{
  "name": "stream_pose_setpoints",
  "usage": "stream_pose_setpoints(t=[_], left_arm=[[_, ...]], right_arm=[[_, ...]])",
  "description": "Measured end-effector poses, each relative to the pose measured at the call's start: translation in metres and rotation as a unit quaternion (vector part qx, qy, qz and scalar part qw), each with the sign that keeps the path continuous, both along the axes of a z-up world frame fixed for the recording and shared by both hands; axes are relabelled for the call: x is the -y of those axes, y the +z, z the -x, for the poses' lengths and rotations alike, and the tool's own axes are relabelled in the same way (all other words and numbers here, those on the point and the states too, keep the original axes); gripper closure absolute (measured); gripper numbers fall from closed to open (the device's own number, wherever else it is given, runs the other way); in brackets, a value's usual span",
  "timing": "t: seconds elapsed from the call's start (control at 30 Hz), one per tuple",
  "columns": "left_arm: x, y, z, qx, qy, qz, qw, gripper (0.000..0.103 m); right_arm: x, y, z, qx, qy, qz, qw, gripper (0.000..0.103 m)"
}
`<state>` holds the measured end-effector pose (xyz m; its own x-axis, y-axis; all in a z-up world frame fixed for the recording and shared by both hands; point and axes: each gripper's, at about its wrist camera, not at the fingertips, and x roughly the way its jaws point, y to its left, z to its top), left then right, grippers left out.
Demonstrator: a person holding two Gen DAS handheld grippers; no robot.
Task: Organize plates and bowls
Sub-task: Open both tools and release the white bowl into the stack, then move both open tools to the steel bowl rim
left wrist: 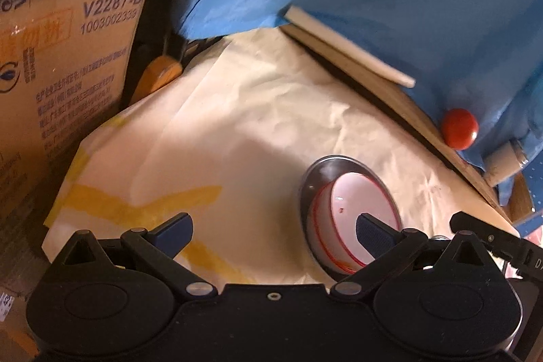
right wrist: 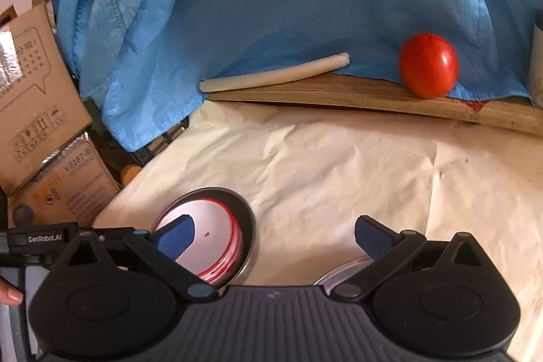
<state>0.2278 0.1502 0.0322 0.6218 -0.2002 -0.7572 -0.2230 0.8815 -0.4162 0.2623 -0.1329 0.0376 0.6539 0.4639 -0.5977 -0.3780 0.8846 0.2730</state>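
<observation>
Left wrist view first: our left gripper has its jaws wide apart, nothing between them. White bowl sits inside the metal plate on the cream paper, toward its right edge.

Right wrist view: our right gripper is spread too, empty. Tomato rests on the wooden board at the paper's far edge.

Cardboard box: "V2287-B", "1003002339". Left gripper: "GenRobot.AI".
</observation>
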Motion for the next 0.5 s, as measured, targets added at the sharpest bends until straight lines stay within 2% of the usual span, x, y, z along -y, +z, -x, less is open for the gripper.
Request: stream_pose_setpoints(t=[0.3,0.5], left_arm=[[-0.005,-0.008,-0.017,-0.027,0.028,-0.025,0.9989,0.001],[-0.004,-0.013,-0.025,-0.042,0.028,-0.038,0.998,0.001]], right_arm=[[-0.004,-0.003,-0.044,-0.007,0.021,0.063,0.998,0.0],[-0.009,-0.012,-0.058,-0.022,0.071,0.055,0.996,0.0]])
